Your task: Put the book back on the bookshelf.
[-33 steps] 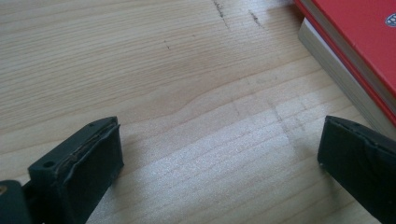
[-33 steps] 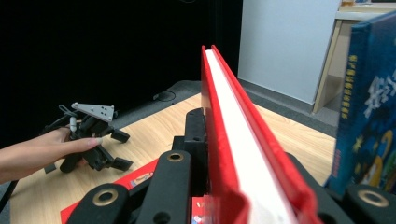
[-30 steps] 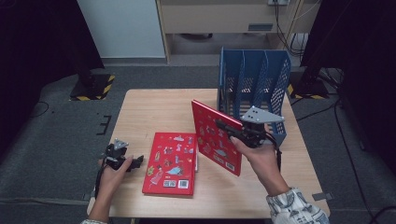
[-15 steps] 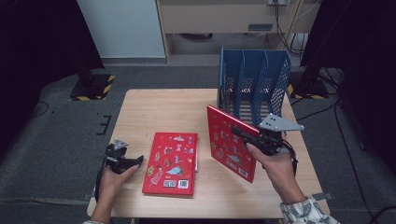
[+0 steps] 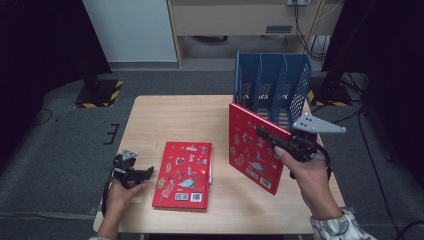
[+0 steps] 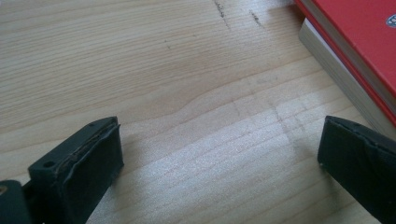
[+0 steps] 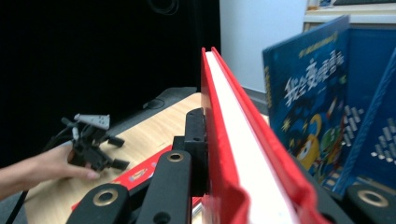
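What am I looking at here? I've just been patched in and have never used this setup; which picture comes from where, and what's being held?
No robot arm: a person holds a two-jawed tool in each hand. The high view looks down on the wooden table from above. The other two pictures come from cameras riding on each tool. The right tool is shut on a red book, held upright near the blue file rack; its own view looks along the book's edge, with a blue book in the rack. A second red book lies flat on the table. The left tool rests beside it, jaws open, with nothing between them.
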The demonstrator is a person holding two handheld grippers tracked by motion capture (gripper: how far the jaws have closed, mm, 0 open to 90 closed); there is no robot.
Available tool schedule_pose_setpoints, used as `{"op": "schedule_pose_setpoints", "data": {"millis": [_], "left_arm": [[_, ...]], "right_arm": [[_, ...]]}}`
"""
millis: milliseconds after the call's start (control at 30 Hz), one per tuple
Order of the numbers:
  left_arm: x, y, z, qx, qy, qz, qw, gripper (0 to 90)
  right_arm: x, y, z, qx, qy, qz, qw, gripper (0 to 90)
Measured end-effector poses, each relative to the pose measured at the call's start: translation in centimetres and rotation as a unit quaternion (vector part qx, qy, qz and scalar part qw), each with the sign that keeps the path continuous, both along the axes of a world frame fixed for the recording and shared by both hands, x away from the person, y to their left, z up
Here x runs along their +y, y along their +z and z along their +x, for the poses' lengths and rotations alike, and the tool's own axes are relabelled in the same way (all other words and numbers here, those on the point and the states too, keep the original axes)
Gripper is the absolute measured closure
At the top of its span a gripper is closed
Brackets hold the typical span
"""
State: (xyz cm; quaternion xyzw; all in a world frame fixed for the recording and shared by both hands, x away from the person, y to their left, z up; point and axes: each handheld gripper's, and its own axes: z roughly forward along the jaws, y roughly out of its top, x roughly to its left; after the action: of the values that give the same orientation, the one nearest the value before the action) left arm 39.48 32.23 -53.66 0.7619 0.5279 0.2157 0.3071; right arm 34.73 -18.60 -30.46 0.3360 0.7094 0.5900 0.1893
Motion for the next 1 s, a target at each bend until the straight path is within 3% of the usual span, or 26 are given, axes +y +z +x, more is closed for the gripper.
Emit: {"op": "schedule_pose_setpoints", "data": {"millis": [367,700,1000], "left_arm": [[0.0,0.0,0.0,0.000,0.001,0.000,1.0000,0.0],[0.0,0.0,0.0,-0.001,0.002,-0.001,1.0000,0.0],[-0.1,0.0,0.0,-0.002,0.003,-0.003,1.0000,0.0]], "right_arm": [[-1.7,3.4,1.0,-0.006,-0.044,-0.010,0.9990,78.7],[-3.5,4.5,3.1,0.002,-0.093,-0.004,0.9957,78.7],[-3.9,4.9,6.7,0.010,-0.139,-0.013,0.9902,78.7]]}}
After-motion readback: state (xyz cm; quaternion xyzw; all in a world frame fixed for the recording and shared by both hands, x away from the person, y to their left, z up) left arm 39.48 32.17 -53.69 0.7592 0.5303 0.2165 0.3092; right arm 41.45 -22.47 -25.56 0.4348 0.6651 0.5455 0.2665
